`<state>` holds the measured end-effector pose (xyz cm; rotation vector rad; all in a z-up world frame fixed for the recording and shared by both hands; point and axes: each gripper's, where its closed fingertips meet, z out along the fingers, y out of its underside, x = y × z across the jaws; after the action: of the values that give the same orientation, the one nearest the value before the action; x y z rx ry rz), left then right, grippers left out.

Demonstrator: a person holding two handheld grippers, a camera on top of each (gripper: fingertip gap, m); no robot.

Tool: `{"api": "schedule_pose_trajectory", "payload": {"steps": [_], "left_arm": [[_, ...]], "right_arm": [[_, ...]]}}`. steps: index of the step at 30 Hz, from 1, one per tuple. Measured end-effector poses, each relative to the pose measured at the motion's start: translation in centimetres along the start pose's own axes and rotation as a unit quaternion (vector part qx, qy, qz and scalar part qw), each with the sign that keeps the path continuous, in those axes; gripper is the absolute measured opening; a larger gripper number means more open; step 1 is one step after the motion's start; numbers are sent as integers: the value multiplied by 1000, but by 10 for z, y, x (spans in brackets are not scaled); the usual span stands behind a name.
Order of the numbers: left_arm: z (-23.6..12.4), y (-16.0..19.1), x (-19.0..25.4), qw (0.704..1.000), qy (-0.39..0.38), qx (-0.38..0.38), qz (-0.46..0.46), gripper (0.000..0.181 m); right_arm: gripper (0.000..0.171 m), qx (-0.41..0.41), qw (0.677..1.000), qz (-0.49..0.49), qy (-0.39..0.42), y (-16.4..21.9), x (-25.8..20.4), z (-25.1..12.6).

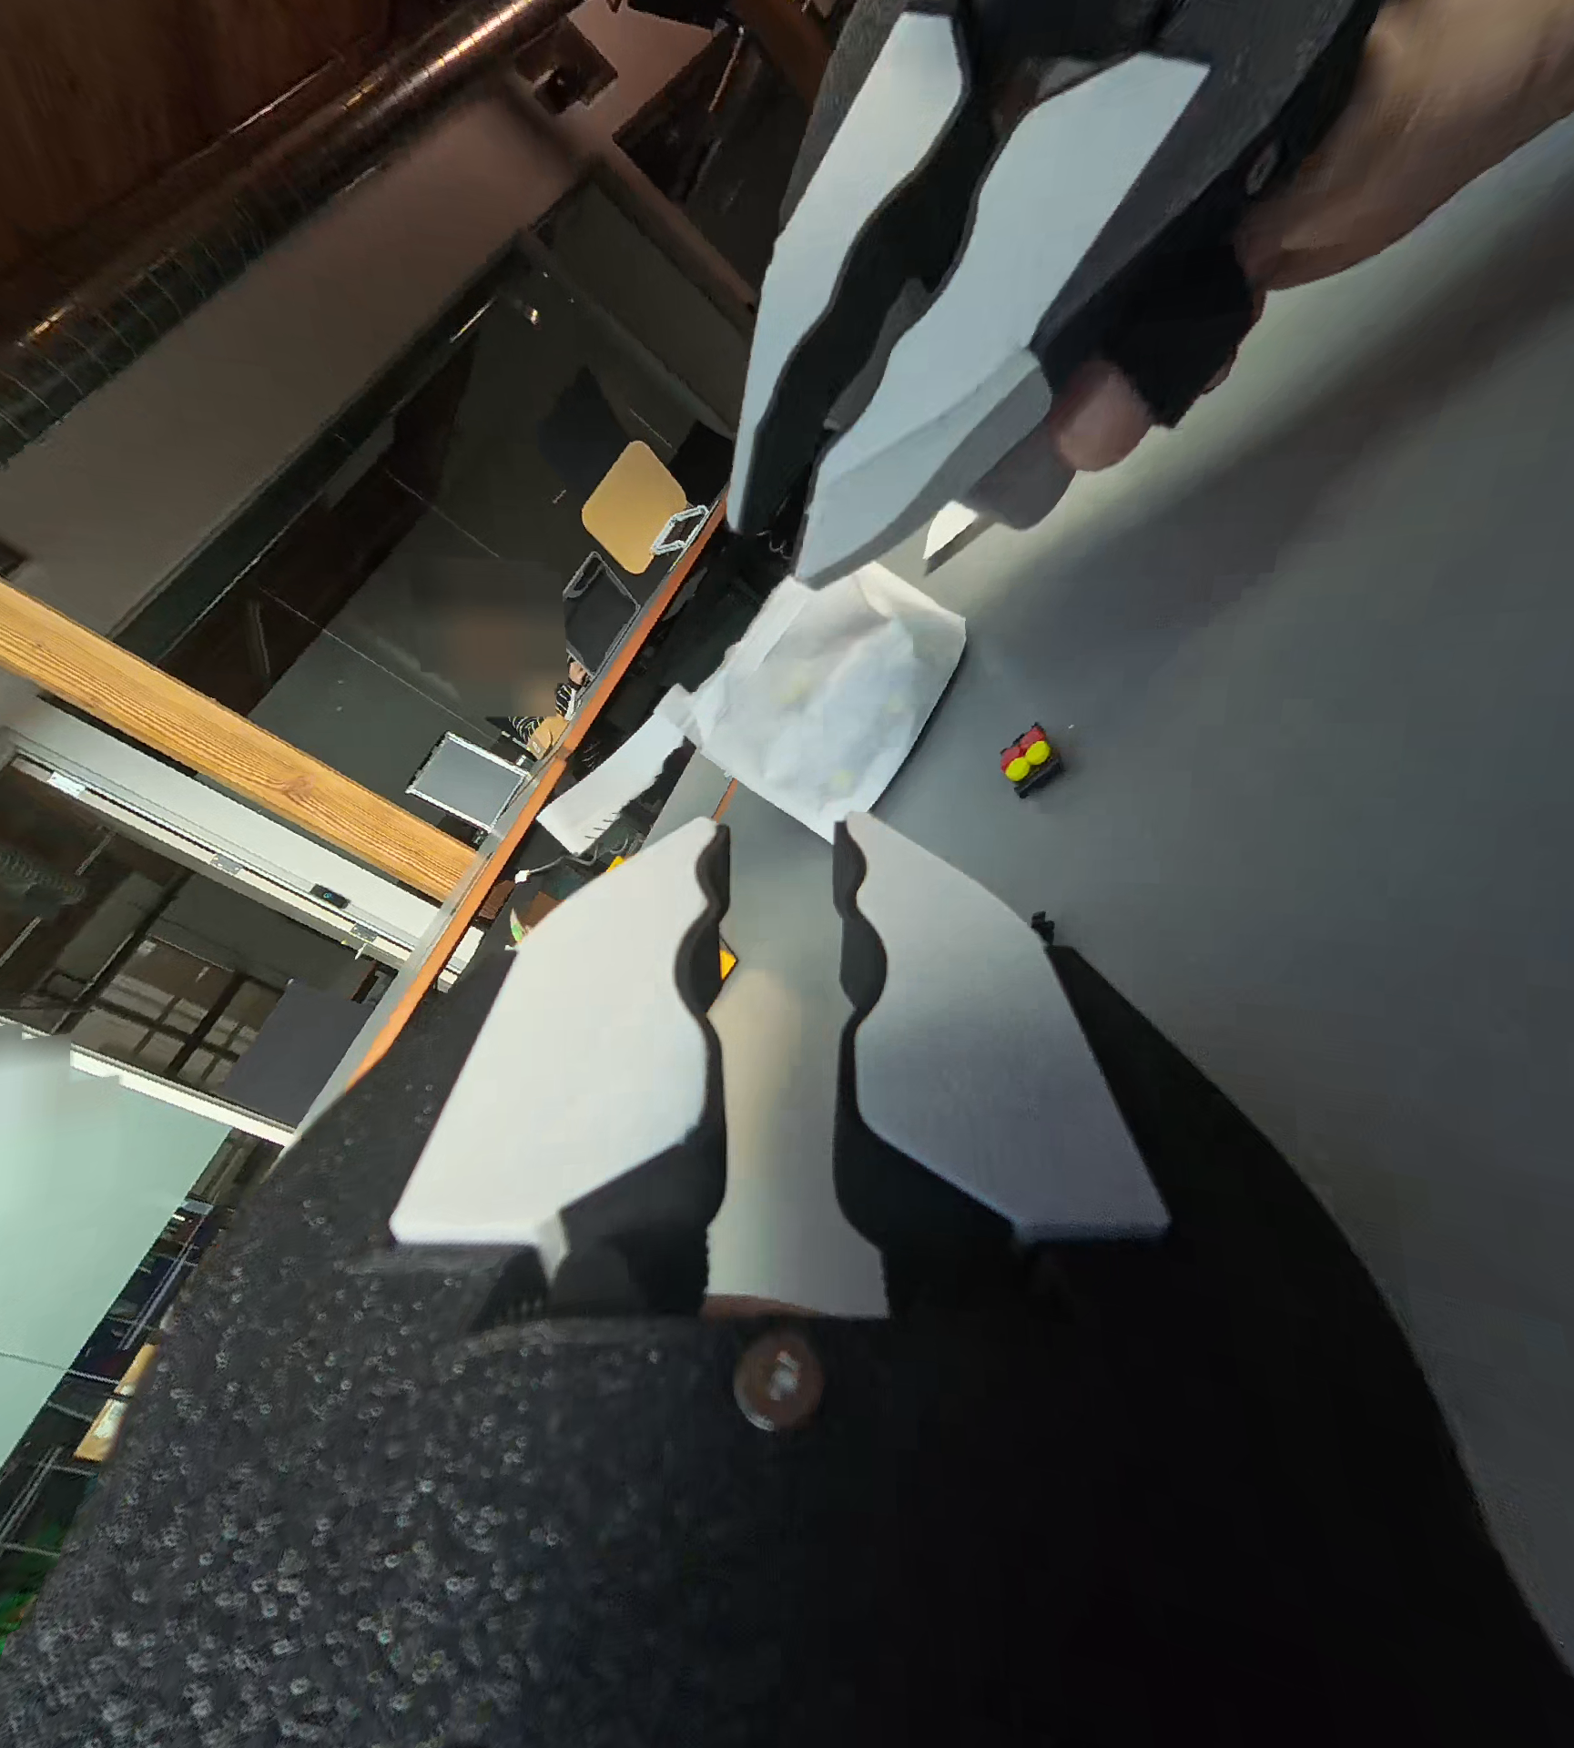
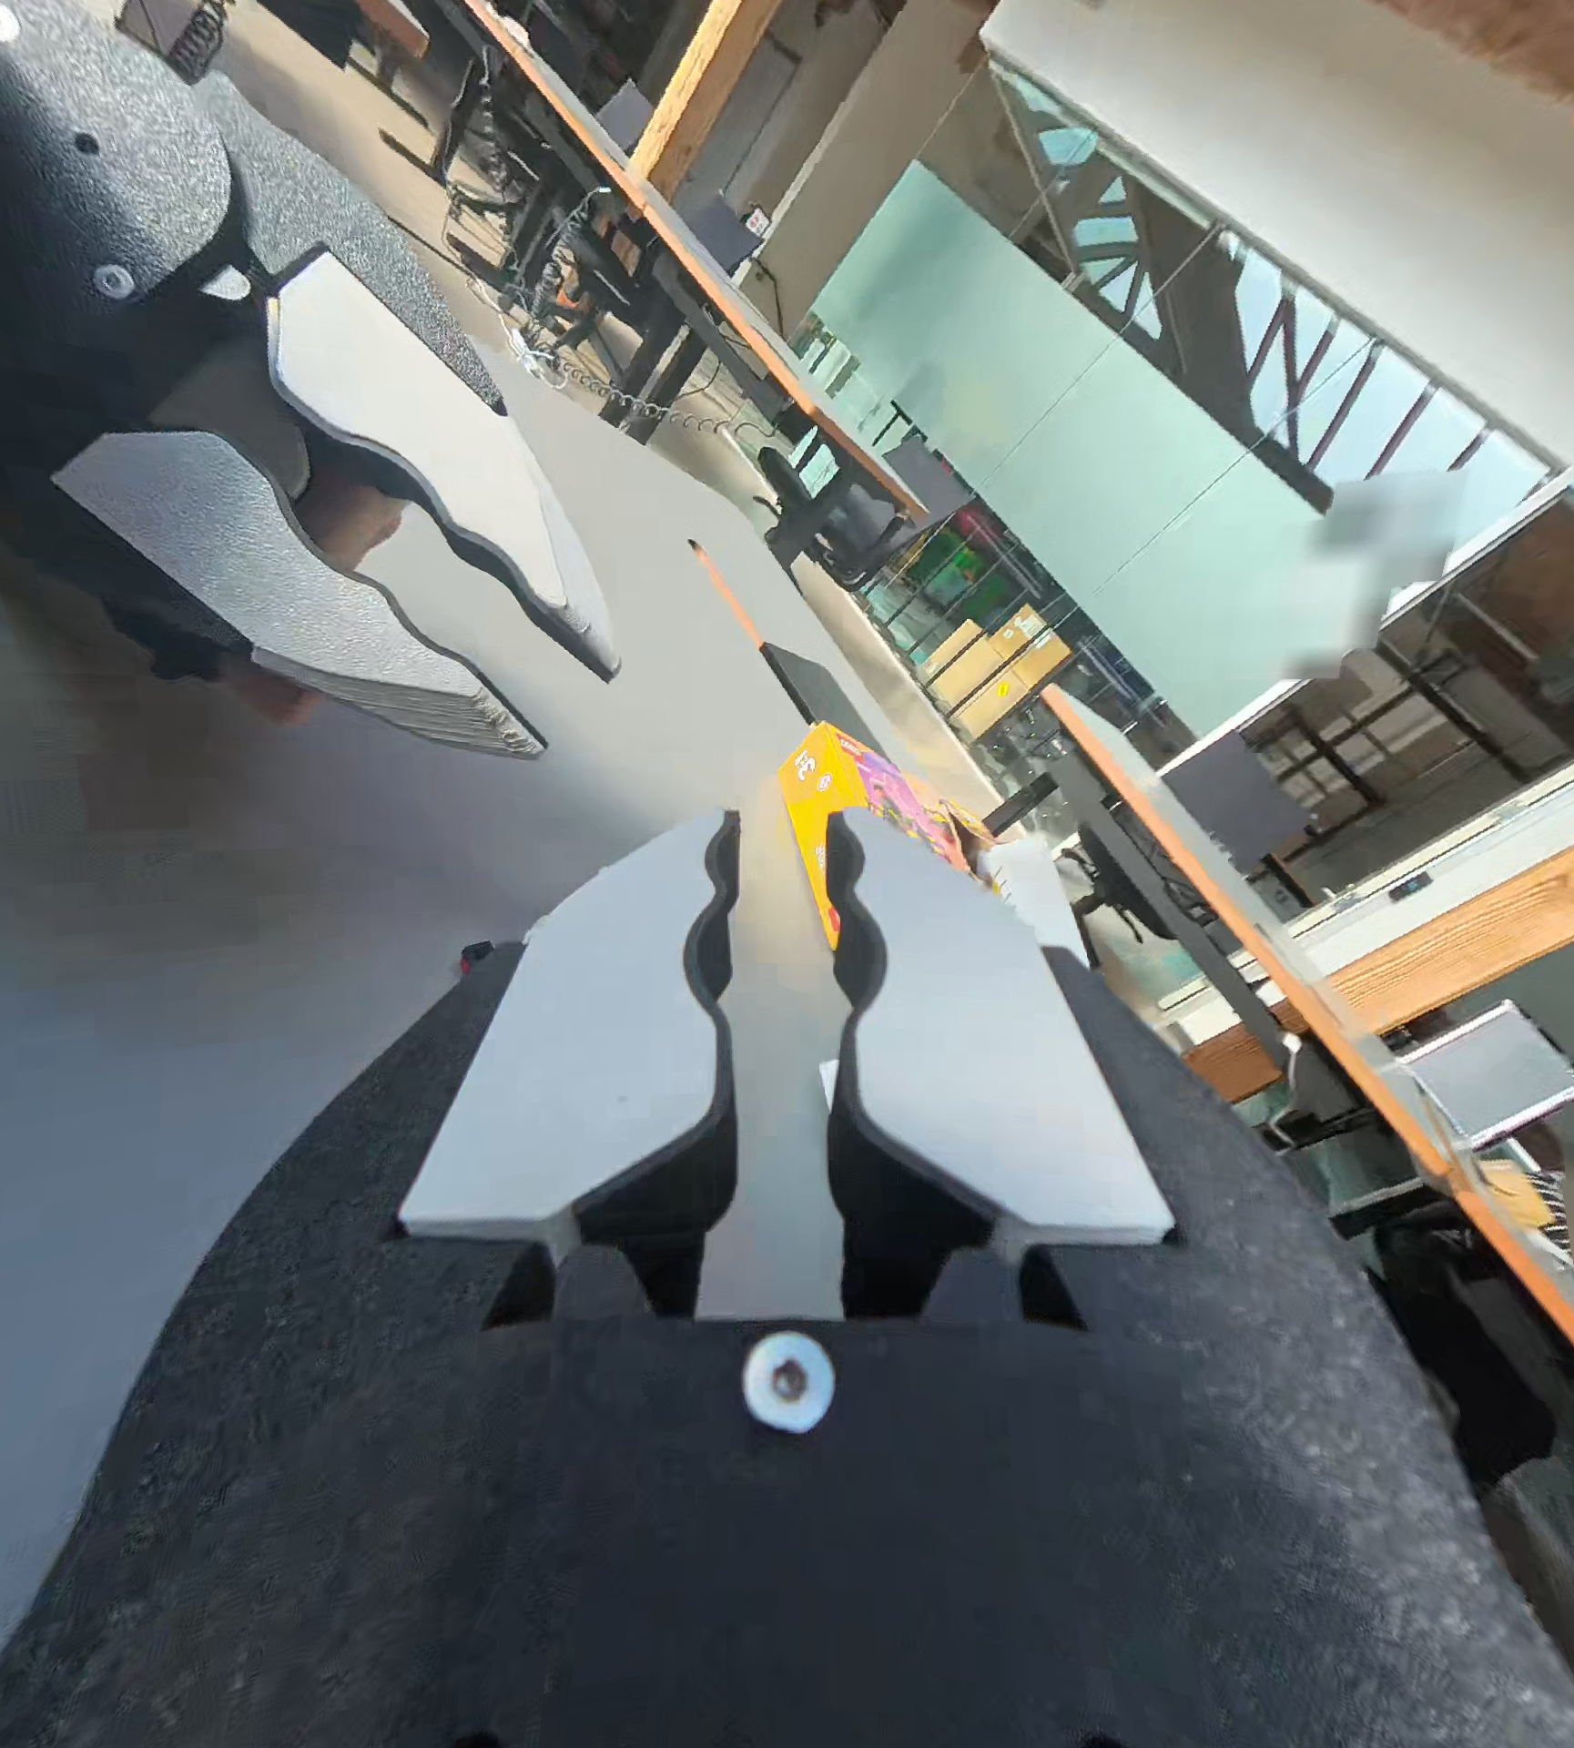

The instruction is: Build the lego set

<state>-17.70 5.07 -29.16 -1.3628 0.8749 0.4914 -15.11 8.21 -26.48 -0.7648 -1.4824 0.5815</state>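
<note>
Hovering over the grey worktop, left tongs and right tongs both released and empty, small red-yellow-black lego build far off beside white paper bag, yellow box beyond.

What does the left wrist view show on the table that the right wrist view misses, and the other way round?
Only the left wrist view shows the small red, yellow and black lego piece and the white paper bag beside it. Only the right wrist view shows the yellow lego box just beyond its fingertips. Both show the grey table, and in each the left gripper and right gripper appear, both open and empty.
</note>
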Motion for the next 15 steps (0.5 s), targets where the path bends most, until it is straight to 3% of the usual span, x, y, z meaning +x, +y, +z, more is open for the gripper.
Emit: {"api": "schedule_pose_trajectory", "payload": {"steps": [2,4,7,15], "left_arm": [[0,-7,12,999,10,10,44,20],[1,-9,23,996,21,0,85,19],[1,-15,29,994,21,5,105,19],[2,-12,33,996,42,8,78,19]], "right_arm": [[10,-5,999,-31,16,9,-19,8],[15,-73,995,-73,-10,23,-40,14],[14,-63,989,-130,0,24,-46,10],[15,-92,996,-17,-2,47,-27,10]]}}
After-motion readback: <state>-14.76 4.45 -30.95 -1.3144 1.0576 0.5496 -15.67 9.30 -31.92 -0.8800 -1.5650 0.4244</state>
